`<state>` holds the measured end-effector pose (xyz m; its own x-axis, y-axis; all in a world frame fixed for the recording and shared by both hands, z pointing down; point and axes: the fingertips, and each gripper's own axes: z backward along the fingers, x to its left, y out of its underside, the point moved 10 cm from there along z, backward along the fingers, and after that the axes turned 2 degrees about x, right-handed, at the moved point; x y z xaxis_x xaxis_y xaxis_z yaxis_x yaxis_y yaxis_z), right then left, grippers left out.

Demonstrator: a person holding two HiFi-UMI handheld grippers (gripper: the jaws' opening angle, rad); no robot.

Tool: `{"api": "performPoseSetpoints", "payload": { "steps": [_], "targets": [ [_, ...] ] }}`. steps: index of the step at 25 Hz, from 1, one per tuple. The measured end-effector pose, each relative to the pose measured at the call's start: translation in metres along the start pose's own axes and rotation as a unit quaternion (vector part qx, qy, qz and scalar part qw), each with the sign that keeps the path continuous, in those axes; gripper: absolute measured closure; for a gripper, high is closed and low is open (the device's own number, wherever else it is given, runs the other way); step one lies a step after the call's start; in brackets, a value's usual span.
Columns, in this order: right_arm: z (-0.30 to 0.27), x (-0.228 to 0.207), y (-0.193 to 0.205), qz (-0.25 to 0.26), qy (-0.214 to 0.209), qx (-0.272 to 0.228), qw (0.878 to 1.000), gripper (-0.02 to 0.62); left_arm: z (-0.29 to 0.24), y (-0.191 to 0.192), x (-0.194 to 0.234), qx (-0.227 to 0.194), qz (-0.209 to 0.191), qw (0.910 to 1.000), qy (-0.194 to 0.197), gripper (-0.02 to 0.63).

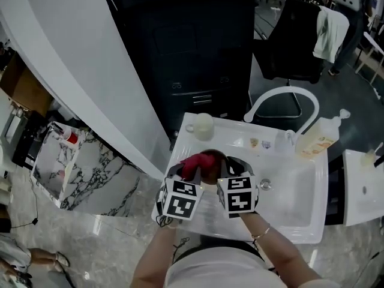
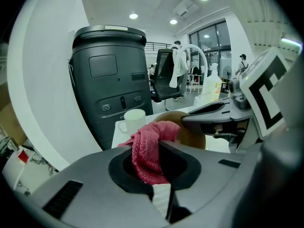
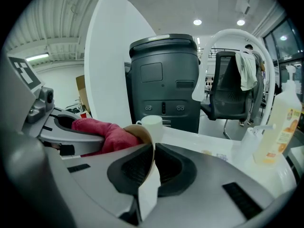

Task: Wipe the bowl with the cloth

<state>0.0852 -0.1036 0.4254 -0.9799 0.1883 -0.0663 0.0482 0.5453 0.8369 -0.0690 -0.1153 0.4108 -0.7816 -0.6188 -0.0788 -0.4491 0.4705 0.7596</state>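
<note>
Plainly the wiping step is in hand. The left gripper is clamped on the red cloth, whose bunched end lies against the brown bowl from its 9 o'clock side. The right gripper is closed on the bowl's rim, holding it tipped up over the white tabletop, a mug at its 12 o'clock. Next, I judge, the cloth must press in and sweep round the inner wall while the right grip holds firm.
</note>
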Motion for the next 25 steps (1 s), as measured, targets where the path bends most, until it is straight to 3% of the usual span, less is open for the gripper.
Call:
{"api": "performPoseSetpoints", "payload": {
  "steps": [11,14,18,25],
  "targets": [
    [-0.003,-0.007,-0.003,-0.008,0.011,0.006,1.000,0.574,0.027,0.013,0.017,-0.008,0.047,0.9985,-0.026,0.560],
    [-0.003,-0.005,-0.003,-0.008,0.009,0.004,1.000,0.577,0.037,0.008,0.010,-0.030,0.074,0.9965,0.023,0.560],
    [0.002,0.008,-0.007,0.002,-0.006,-0.009,1.000,0.578,0.031,-0.003,-0.010,-0.031,0.071,0.9921,0.098,0.561],
    [0.015,0.020,-0.011,0.012,-0.033,-0.023,0.999,0.572,0.010,-0.009,-0.025,0.022,0.034,0.9922,0.117,0.561]
  ]
}}
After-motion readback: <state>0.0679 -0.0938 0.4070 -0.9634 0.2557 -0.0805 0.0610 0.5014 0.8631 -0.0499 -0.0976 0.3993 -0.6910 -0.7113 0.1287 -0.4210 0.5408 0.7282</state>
